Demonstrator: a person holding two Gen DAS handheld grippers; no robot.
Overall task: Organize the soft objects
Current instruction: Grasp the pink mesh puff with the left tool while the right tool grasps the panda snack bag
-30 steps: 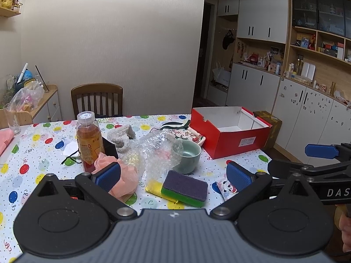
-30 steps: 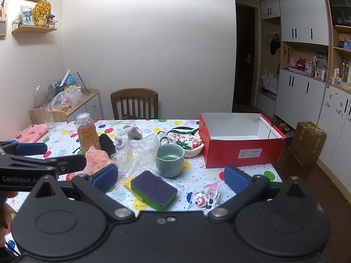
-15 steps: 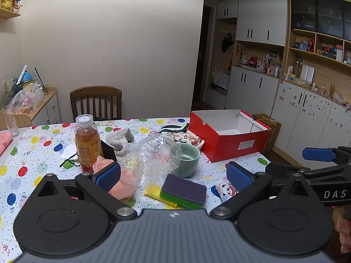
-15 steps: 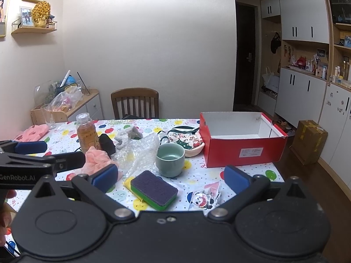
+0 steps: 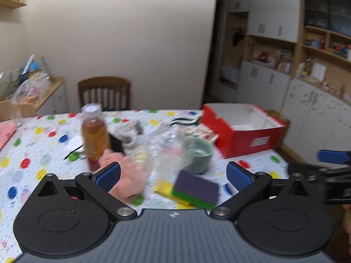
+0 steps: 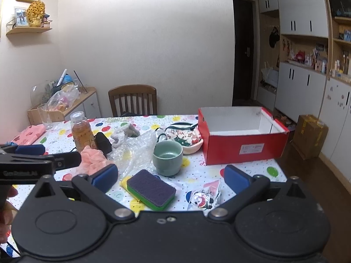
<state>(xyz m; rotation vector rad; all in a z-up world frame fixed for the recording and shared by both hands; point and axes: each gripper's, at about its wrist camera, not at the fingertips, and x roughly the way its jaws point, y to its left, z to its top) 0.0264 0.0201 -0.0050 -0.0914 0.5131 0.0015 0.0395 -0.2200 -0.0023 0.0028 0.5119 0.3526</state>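
A purple-and-green sponge (image 5: 195, 190) (image 6: 151, 189) lies on a yellow cloth near the table's front edge. Left of it sits a crumpled pink cloth (image 5: 127, 179) (image 6: 92, 160). A grey knitted piece (image 6: 124, 133) and bubble wrap (image 6: 136, 151) lie behind them. An open red box (image 6: 243, 142) (image 5: 243, 131) stands at the right. My left gripper (image 5: 173, 176) hovers open above the sponge and pink cloth, holding nothing. My right gripper (image 6: 170, 178) is open too, above the sponge and a panda packet (image 6: 205, 197).
A tea bottle (image 6: 82, 131), a green cup (image 6: 167, 157), a black item (image 6: 103, 142) and a patterned pouch (image 6: 184, 138) stand mid-table on the polka-dot cloth (image 6: 197, 175). A wooden chair (image 6: 132, 99) is behind; a cardboard box (image 6: 310, 135) sits on the floor at right.
The left gripper's view has swung and blurred, shifting the scene rightward and lower. The right gripper has barely moved. Both stay open.
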